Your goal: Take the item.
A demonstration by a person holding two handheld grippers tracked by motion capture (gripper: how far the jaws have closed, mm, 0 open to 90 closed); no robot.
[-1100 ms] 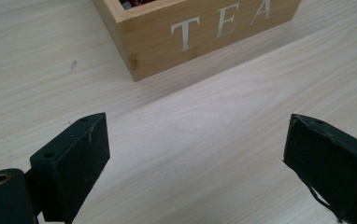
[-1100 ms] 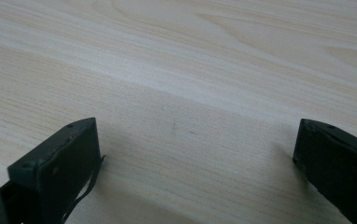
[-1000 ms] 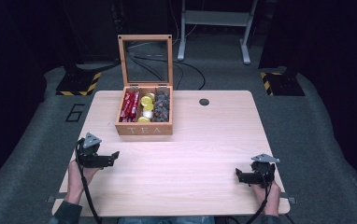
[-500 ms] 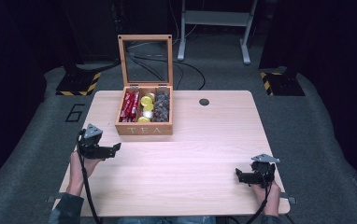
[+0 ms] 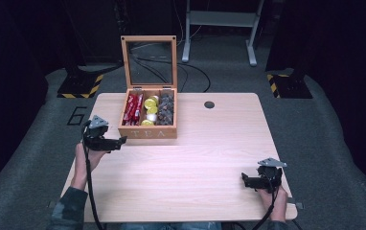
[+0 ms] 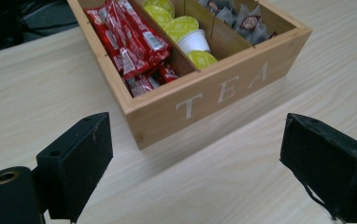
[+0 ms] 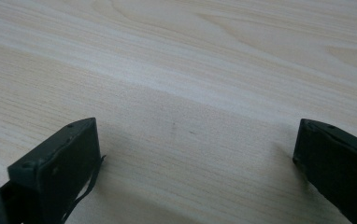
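A wooden tea box [image 5: 148, 130] stands on the far left part of the light wooden table [image 5: 195, 158], its glass lid [image 5: 149, 61] raised upright at the back. Its lettered front wall faces the person, and its three compartments run front to back, away from that wall. The left compartment holds red packets [image 5: 133, 108] lying lengthwise along it, the middle one yellow-lidded capsules [image 5: 150, 104], and the right one dark sachets [image 5: 165, 108].

The left gripper [image 5: 115, 142] is held just beside the box's front left corner, jaws pointing toward the box. In the left gripper view its jaws stand wide apart with nothing between them, framing the box's [image 6: 204, 93] front wall. The right gripper [image 5: 246, 179] sits well apart from the box, near the table's front right corner, jaws pointing leftward; its jaws are likewise spread wide over bare tabletop [image 7: 190, 93] and hold nothing.

A small dark round hole [image 5: 209, 104] lies in the table to the right of the box.
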